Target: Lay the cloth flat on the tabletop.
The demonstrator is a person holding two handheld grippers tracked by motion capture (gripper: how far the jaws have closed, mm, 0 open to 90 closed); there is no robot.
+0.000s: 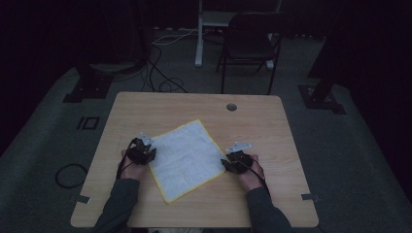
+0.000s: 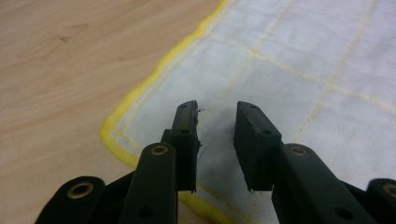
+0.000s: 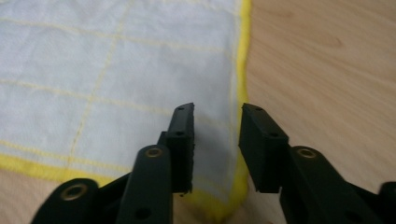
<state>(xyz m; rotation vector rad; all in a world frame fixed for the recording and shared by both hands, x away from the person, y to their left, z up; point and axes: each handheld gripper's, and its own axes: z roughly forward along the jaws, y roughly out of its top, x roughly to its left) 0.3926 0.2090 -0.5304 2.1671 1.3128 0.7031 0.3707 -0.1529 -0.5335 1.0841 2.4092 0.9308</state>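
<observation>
The white cloth [image 1: 185,159] lies flat on the desk [image 1: 252,121] between both tools — left tool [image 2: 215,126] and right tool [image 3: 217,128] each part-open over a corner, gripping nothing.

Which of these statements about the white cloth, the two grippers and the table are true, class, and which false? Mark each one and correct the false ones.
1. The cloth lies spread flat on the wooden table. True.
2. The cloth's border is red. False: it is yellow.
3. The left gripper has its jaws apart above a corner of the cloth. True.
4. The right gripper is lifting the cloth off the table. False: its jaws stand apart over a corner and the cloth lies flat.
5. A mug stands on the cloth. False: nothing rests on it.
</observation>
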